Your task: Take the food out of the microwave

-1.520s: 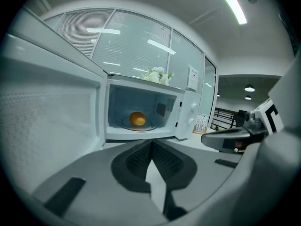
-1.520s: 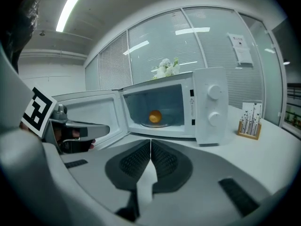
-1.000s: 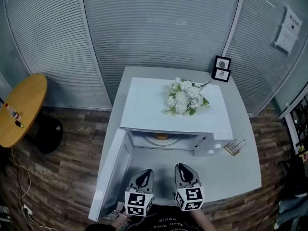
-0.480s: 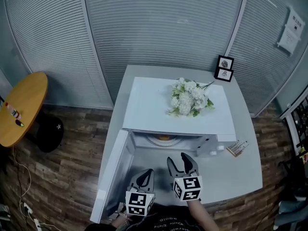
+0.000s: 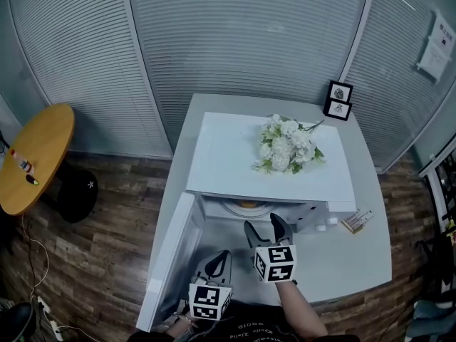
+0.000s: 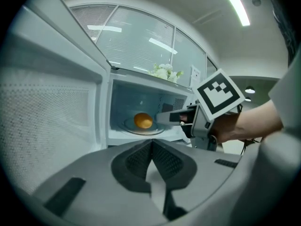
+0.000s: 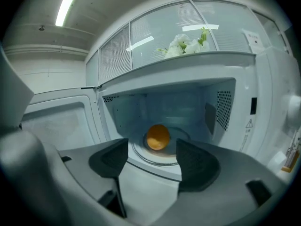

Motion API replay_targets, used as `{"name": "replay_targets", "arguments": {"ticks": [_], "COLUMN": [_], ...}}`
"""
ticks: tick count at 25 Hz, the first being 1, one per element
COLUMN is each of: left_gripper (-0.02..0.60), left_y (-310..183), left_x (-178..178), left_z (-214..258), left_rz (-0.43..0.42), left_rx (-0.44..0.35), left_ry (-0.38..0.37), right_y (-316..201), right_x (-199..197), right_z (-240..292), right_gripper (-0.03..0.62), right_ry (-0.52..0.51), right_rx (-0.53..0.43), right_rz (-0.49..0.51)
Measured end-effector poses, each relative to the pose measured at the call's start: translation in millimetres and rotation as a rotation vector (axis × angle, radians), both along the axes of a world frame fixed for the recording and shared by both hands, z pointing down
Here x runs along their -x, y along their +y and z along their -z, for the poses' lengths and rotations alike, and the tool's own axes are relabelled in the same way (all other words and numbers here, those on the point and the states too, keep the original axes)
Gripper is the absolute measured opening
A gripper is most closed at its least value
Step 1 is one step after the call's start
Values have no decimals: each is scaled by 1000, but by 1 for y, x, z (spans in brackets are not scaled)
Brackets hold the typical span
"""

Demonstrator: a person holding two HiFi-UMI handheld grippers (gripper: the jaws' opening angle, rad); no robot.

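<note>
The white microwave [image 5: 228,155] stands on a grey table with its door [image 5: 171,258] swung open to the left. Inside, a round orange food item [image 7: 158,137] rests on the glass turntable [image 7: 141,155]; it also shows as the orange food [image 6: 143,120] in the left gripper view and, partly hidden, as the orange food [image 5: 249,204] in the head view. My right gripper [image 5: 263,224] is just in front of the cavity mouth, its jaws opening with nothing between them [image 7: 151,157]. My left gripper [image 5: 219,258] hangs back near the table's front edge, shut and empty [image 6: 151,147].
A bunch of white flowers [image 5: 288,142] lies on the microwave's top. Two small picture frames [image 5: 338,100] stand at the back right of the grey table [image 5: 356,262], and a small box of sticks [image 5: 356,221] sits right of the microwave. A round wooden side table [image 5: 32,159] is far left.
My right gripper has moved forward from beside the left one to the microwave's opening, and its jaws have spread apart. The left gripper has stayed where it was.
</note>
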State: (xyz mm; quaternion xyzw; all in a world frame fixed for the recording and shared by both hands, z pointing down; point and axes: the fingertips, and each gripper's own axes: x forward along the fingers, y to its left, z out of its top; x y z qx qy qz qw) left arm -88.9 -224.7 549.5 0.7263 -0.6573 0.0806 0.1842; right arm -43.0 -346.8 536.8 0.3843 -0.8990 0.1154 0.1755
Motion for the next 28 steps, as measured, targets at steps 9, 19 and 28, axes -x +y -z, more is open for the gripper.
{"name": "replay_targets", "arguments": {"ticks": [9, 19, 28], "left_gripper": [8, 8, 8], "left_y": [3, 4, 4], "left_x": [3, 7, 8], "left_z": [-6, -7, -10], "left_rz": [-2, 0, -1], "left_rx": [26, 47, 58], "left_ry": [-17, -18, -12], "right_y": [-24, -49, -65], "right_x": [19, 36, 50], "right_z": [-9, -27, -38], "right_gripper": [328, 342, 346], "right_ry": [34, 66, 122], "right_rx": [11, 45, 60], "right_rz": [12, 9, 28]}}
